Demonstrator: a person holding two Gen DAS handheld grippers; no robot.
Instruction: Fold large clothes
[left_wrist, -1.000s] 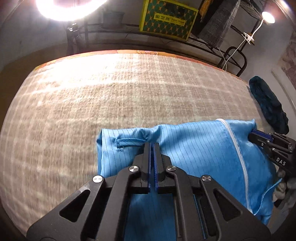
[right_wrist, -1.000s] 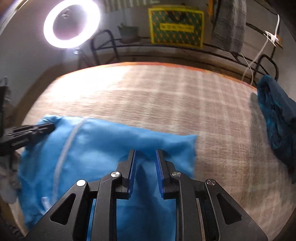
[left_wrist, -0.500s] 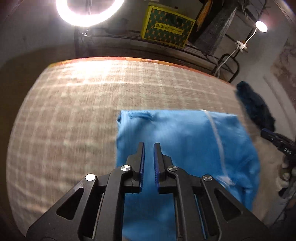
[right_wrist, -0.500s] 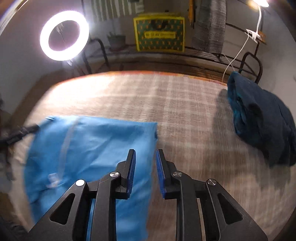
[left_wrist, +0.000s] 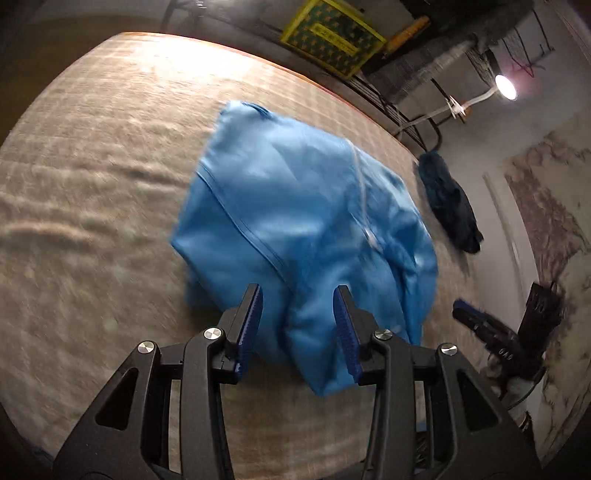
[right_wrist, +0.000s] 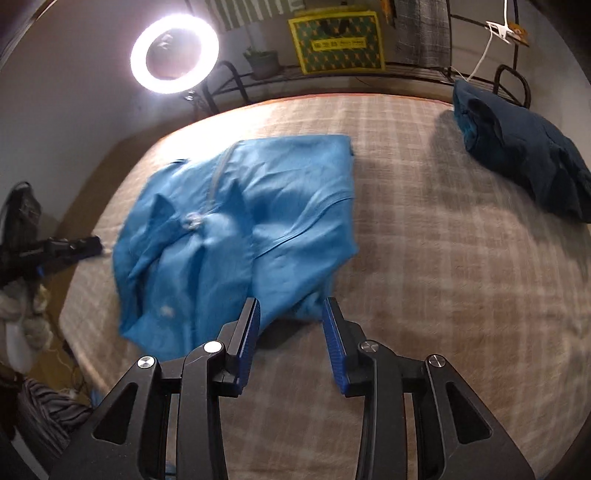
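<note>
Garment: blue jacket (left_wrist: 303, 221) lies folded on plaid surface (right_wrist: 443, 258) | left gripper (left_wrist: 297, 321) jaws just opened, cloth between, unpinched | right gripper (right_wrist: 290, 328) jaws just opened, off the hem | dark garment (right_wrist: 517, 147) well apart

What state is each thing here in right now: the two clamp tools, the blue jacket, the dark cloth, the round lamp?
Left hand-held gripper: open, jaws just opened, gripping nothing.
Right hand-held gripper: open, jaws just opened, gripping nothing.
Blue jacket: released, folded loosely, rumpled, zipper closed.
Dark blue garment: folded, set aside at the bed's edge.
Ring light: on.
</note>
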